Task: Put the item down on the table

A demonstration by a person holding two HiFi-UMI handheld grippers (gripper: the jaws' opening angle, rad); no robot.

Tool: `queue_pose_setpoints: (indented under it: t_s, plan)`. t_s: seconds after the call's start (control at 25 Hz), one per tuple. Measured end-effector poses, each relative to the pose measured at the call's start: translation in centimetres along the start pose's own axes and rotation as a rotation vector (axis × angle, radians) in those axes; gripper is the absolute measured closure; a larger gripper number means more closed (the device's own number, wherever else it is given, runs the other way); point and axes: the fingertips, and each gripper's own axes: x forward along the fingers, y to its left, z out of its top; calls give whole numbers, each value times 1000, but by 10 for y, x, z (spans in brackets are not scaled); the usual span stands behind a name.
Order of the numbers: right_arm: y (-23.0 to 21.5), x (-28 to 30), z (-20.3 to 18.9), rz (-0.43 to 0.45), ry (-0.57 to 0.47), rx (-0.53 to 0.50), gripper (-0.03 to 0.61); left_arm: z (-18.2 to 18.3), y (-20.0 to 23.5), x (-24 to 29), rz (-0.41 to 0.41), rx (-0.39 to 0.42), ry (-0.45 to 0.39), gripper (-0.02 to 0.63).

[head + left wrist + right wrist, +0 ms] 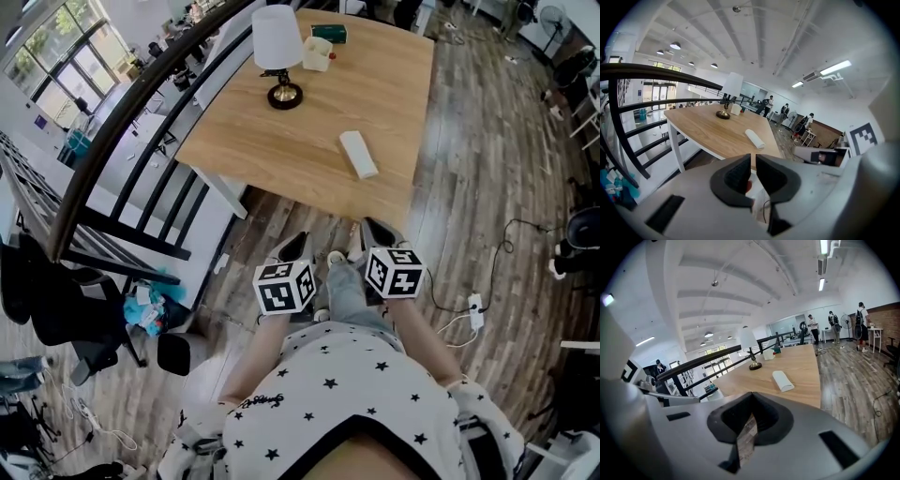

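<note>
The white oblong item (357,154) lies flat on the wooden table (272,155), near its front right part, with nothing touching it. It also shows ahead in the left gripper view as the item (754,138) and in the right gripper view as the item (783,380). Both grippers hang off the table, close to the person's body and above the floor. My left gripper (298,240) has its jaws drawn together to a thin slit, empty (753,161). My right gripper (373,228) is shut with nothing between its jaws (751,397).
A lamp with a white shade (279,56), a small white box (318,53) and a green box (329,33) stand at the table's far side. A dark railing (122,131) runs along the left. A power strip and cables (475,309) lie on the plank floor at right.
</note>
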Motion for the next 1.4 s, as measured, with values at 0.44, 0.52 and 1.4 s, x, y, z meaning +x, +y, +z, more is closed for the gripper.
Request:
queue_pose_setpoints:
  t_s: [0.44, 0.52, 1.4]
  plan:
    - [14, -40, -12, 41, -37, 32, 583, -15, -7, -22, -11, 36, -13, 580]
    - [15, -41, -12, 48, -42, 38, 583, -15, -8, -23, -12, 41, -13, 581]
    - [23, -29, -3, 126, -39, -3, 584, -19, -5, -14, 12, 27, 1, 581]
